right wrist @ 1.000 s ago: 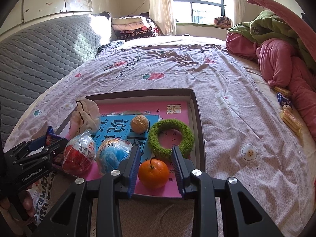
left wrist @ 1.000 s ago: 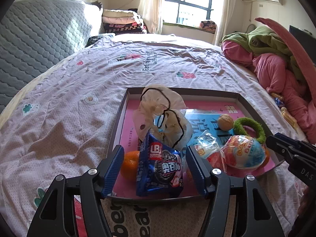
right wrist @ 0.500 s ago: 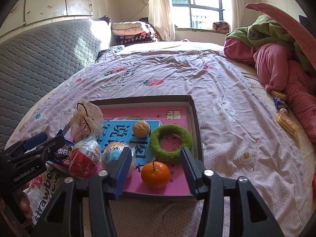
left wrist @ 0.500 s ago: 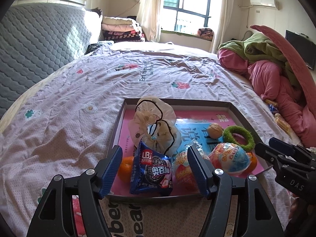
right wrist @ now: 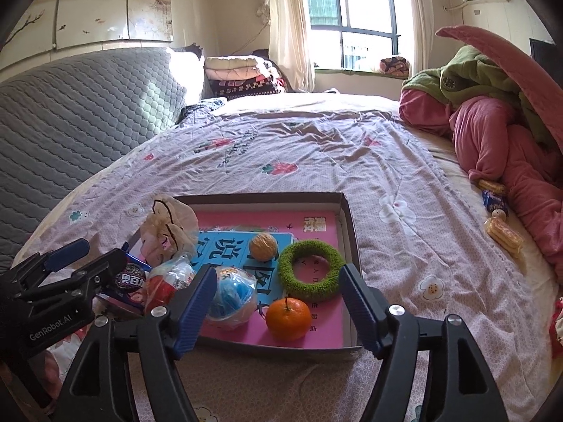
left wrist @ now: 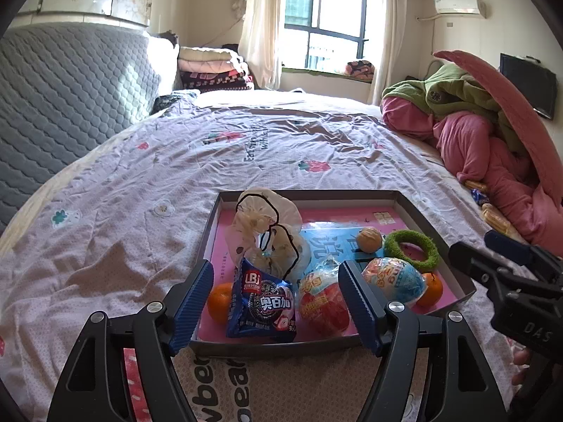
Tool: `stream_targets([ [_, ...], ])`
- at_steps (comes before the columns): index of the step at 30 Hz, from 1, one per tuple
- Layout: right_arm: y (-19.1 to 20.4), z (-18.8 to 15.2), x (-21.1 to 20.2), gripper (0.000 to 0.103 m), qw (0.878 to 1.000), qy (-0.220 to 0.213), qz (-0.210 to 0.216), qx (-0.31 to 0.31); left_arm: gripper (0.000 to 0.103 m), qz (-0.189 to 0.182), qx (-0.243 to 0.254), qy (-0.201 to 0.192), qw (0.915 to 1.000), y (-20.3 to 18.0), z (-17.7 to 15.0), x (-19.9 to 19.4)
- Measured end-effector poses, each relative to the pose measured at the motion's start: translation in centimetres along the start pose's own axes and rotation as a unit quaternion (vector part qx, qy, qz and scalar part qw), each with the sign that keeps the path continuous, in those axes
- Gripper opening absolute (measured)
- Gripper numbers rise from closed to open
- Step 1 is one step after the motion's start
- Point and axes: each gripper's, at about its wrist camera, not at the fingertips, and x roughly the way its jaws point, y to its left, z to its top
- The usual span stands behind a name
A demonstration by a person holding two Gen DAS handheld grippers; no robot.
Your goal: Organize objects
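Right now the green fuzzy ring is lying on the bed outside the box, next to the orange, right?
Not quite. The green fuzzy ring lies inside the box, not out on the bed. It is indeed next to the orange. The right wrist view shows this.

The bedsheet [right wrist: 316, 161] is pale lilac with small flowers and strawberries. The tray [right wrist: 346, 211] has dark walls and a pink floor. In it lie a fuzzy green ring [right wrist: 309, 269], an orange tangerine [right wrist: 288, 318] and a blue cookie packet [left wrist: 262, 307]. The headboard [left wrist: 63, 98] is grey, quilted in hexagons.
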Motion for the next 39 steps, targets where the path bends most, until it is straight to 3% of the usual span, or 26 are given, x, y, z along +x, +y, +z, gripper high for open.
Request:
stream_targets([
  [10,1.0,0.4,-2.2,0.085,0.999,-0.034,0.004,-0.003,0.076,0.010,0.008,-0.013,0.9998,-0.2,-0.3,-1.3],
  [25,2.1,-0.7,-4.2,0.087,0.999,-0.050,-0.005,-0.010,0.078,0.022,0.006,-0.029,0.9993,-0.2,-1.7,-4.2],
  [39,3.0,-4.0,-5.9,0.087,0.999,-0.050,-0.008,-0.013,0.078,0.030,-0.012,0.007,0.9995,0.0,-4.5,-4.6],
])
